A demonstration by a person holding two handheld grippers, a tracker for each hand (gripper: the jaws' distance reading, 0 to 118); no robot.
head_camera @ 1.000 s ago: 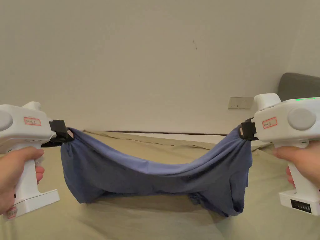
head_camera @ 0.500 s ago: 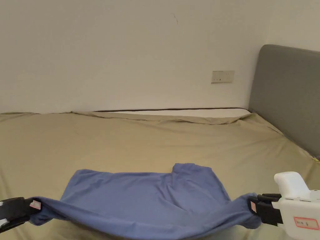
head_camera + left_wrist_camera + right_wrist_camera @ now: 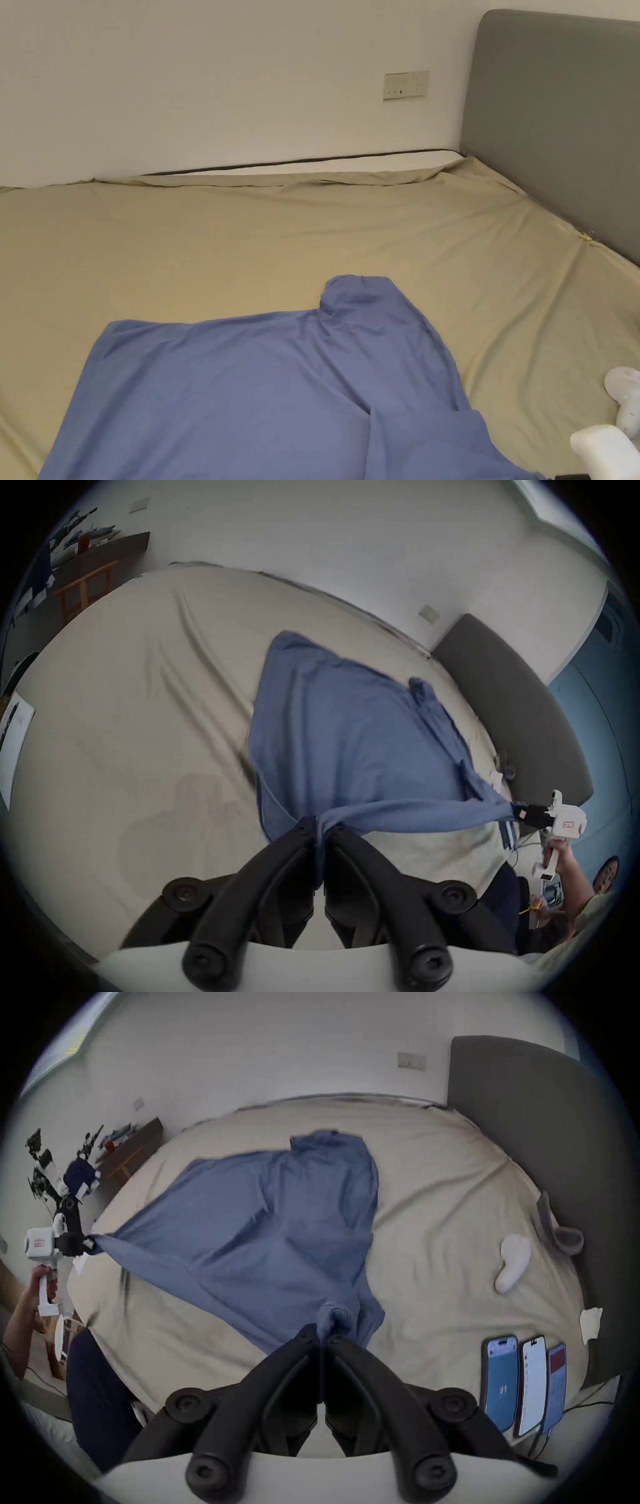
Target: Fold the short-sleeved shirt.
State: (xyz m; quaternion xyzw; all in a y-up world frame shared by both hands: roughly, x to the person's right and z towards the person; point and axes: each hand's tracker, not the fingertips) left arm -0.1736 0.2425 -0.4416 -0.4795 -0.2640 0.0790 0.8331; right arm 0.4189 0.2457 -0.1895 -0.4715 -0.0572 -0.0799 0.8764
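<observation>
Head view: blue short-sleeved shirt (image 3: 262, 387) spread flat across the lower half of the frame on the beige bed (image 3: 187, 244), one sleeve poking up toward centre. Grey headboard (image 3: 556, 106) at upper right, wall socket (image 3: 406, 84) on the white wall beside it. White body of the right claw (image 3: 603, 447) cut off at the lower right corner; jaws out of frame here.

Left gripper view: left claw (image 3: 320, 830) at bottom centre, jaws pressed together on a bunched corner of the shirt (image 3: 346, 729). Cloth edge stretched taut from there to the right, ending at the right claw (image 3: 519, 812) at right centre, pinched on the opposite corner, with a hand (image 3: 557, 852) below it on the grip. Rest of the shirt lying on the bed (image 3: 138, 722) in the middle of the frame.

Right gripper view: right claw (image 3: 323, 1333) at bottom centre, jaws closed on gathered shirt (image 3: 263, 1227) fabric. Left claw (image 3: 90, 1242) at the left edge, nipping the far corner. Three phones (image 3: 523, 1383) in a row at lower right on the bed (image 3: 433, 1186), a white object (image 3: 512, 1260) above them.
</observation>
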